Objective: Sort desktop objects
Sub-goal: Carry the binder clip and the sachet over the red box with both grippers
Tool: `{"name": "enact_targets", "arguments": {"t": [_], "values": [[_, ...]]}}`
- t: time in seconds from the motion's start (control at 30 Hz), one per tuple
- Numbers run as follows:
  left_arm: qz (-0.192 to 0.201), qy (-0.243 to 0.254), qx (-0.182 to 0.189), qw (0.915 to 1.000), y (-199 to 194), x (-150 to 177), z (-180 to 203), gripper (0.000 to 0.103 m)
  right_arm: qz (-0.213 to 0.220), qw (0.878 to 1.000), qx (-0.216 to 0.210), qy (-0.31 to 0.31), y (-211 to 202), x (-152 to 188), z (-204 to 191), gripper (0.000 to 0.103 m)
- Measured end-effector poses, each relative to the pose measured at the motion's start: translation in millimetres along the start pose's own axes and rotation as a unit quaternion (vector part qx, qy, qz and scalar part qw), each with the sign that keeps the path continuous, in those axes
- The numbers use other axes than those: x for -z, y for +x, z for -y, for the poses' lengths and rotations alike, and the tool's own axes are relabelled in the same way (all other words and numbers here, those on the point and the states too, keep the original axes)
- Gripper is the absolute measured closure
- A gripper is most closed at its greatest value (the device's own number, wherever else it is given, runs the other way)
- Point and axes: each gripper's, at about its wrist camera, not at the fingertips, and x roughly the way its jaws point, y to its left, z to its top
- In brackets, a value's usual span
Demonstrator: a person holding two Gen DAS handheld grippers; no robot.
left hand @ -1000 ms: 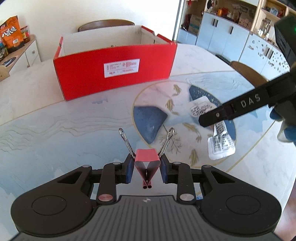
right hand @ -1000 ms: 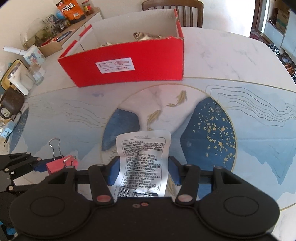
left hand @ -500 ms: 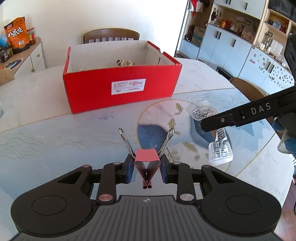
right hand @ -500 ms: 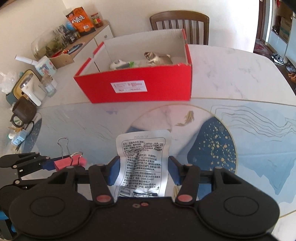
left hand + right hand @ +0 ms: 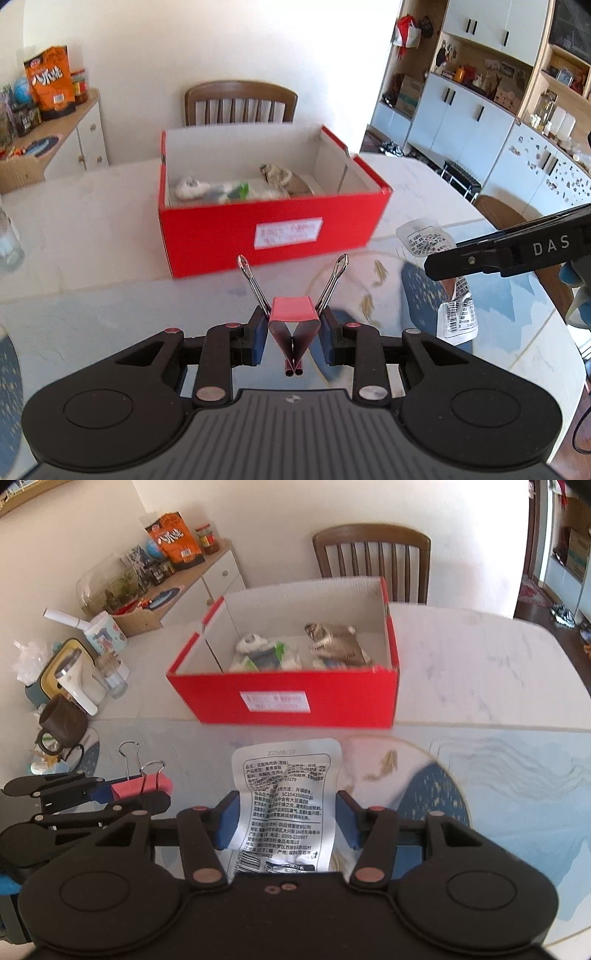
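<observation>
My left gripper is shut on a pink binder clip, whose wire handles stick up and forward; it hangs above the table. The same clip shows at the left of the right wrist view. My right gripper is shut on a white printed snack packet, also lifted off the table; that packet hangs at the right in the left wrist view. Ahead of both stands an open red cardboard box with several wrapped items inside.
The patterned round table runs out to a curved edge at the right. A brown mug, a glass and a white appliance stand at its left side. A wooden chair sits behind the box, cabinets beyond.
Both grippers have risen with their loads; the red box now shows its inside and sits lower and nearer in both views.
</observation>
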Motion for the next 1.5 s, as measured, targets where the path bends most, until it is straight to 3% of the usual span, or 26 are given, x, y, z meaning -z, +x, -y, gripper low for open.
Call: {"name": "enact_targets", "arguments": {"t": [0.57, 0.97, 1.23, 1.5], "values": [[0.039, 0.029, -0.028, 0.9984, 12.1, -82.2, -30.2, 0.075, 0.046, 0.998, 0.019, -0.048, 4.1, -84.4, -20.8, 0.049], [0.015, 0.019, -0.047, 0.9986, 53.6, -128.2, -67.1, 0.075, 0.069, 0.995, 0.047, -0.060, 34.4, -141.0, -25.2, 0.049], [0.003, 0.055, -0.063, 0.9965, 91.4, -139.2, -60.0, 0.075, 0.075, 0.993, 0.073, -0.059, 66.5, -163.6, -18.8, 0.049], [-0.034, 0.074, -0.067, 0.9944, 136.5, -140.9, -51.0, 0.075, 0.047, 0.994, 0.089, -0.037, 111.6, -167.1, 1.3, 0.049]]}}
